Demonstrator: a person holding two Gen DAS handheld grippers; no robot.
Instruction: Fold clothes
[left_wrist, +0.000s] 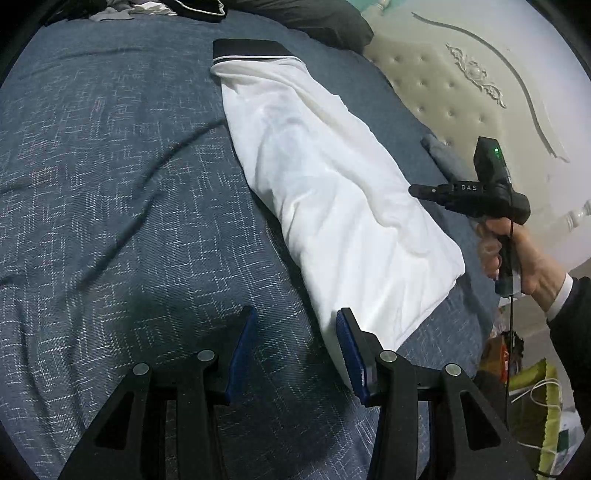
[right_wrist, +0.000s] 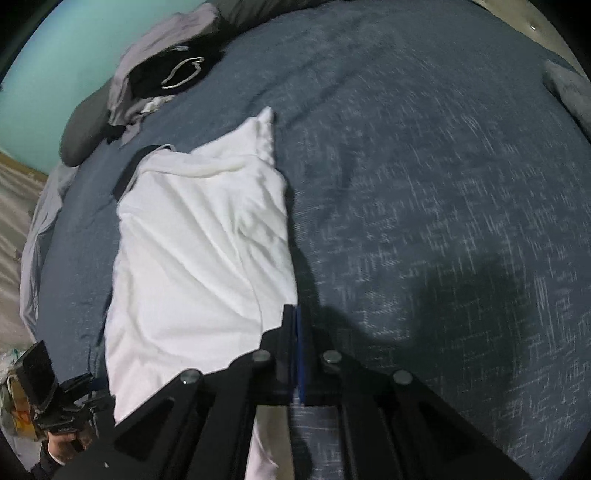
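White shirt (left_wrist: 332, 192) lies on the blue bedspread (left_wrist: 110, 221), folded lengthwise into a long narrow strip, black collar (left_wrist: 249, 48) at the far end, hem end nearest both tongs. Surface wrinkled, one corner (right_wrist: 266, 116) sticking up at the far end in the right view

Handling, as a judgement: thin knit, light, limp. It will sag and drape from any pinch, and the stacked layers may slide apart if only the top one is caught. No fragility. Bedspread is soft too, so a low pad could snag it along with the shirt. Best holds look like the two corners of one short end, pinching all layers through; a mid-edge grip would let the strip droop both sides

Left tongs (left_wrist: 297, 350): spread wide, nothing between the pads. Right pad (left_wrist: 352, 354) sits against the shirt's near edge; left pad over bare bedspread. The shirt runs away up and right from them

Right tongs (right_wrist: 295, 354): pads pressed together. Their tip meets the shirt's near right edge, and white cloth runs under the left finger; cannot tell if any is pinched. Seen from the left view (left_wrist: 421, 192) they hover by the shirt's far long edge, held by a hand (left_wrist: 517, 254)

A pile of other clothes (right_wrist: 166, 77) sits well apart at the bed's far corner
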